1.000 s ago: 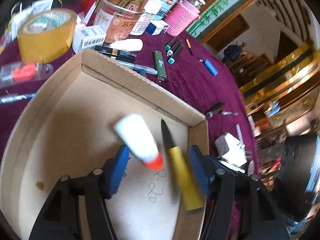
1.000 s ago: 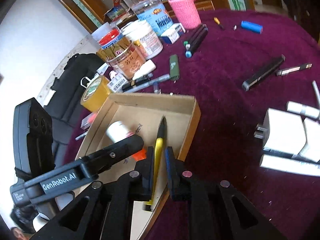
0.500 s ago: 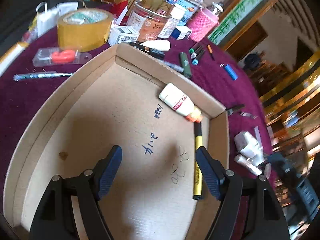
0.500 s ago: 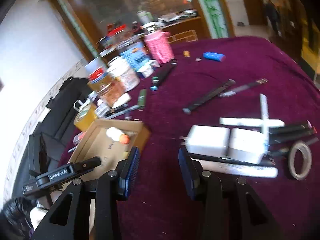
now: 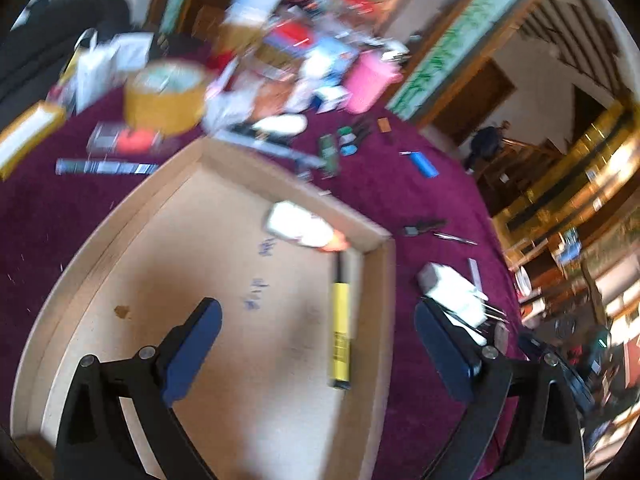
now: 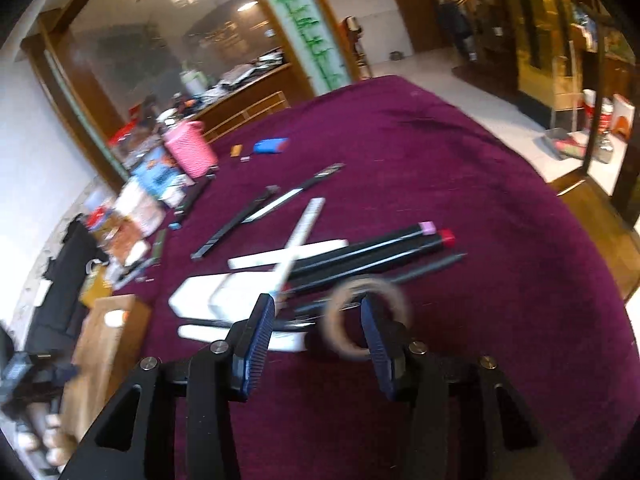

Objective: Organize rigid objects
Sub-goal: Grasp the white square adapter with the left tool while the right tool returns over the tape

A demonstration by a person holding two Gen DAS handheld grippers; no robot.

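Cardboard box (image 5: 372,280) fills our left wrist view; yellow marker (image 5: 340,332) lies inside along its 3 o'clock wall, white bottle (image 5: 300,228) at 12. Our left gripper (image 5: 316,344) hangs above, jaws opening, nothing between.
Right wrist view: our right gripper (image 6: 318,332) over maroon cloth (image 6: 460,184), jaws opening, empty; tape ring (image 6: 340,316) beyond pads, black pens (image 6: 360,252) at 12, box at 9.

Left wrist: clutter pile (image 5: 280,52) upper centre is motion-smeared, labels unreadable. Blue handwriting (image 5: 260,272) on the cardboard box (image 5: 372,320) floor is illegible; box lower left corner cut by frame edge. Right wrist: tape ring (image 6: 366,316) at centre is blurred, partly behind a pad. Hand (image 6: 44,436) at lower left cropped, only fingers show. White blocks (image 6: 224,296) smeared, type unclear.
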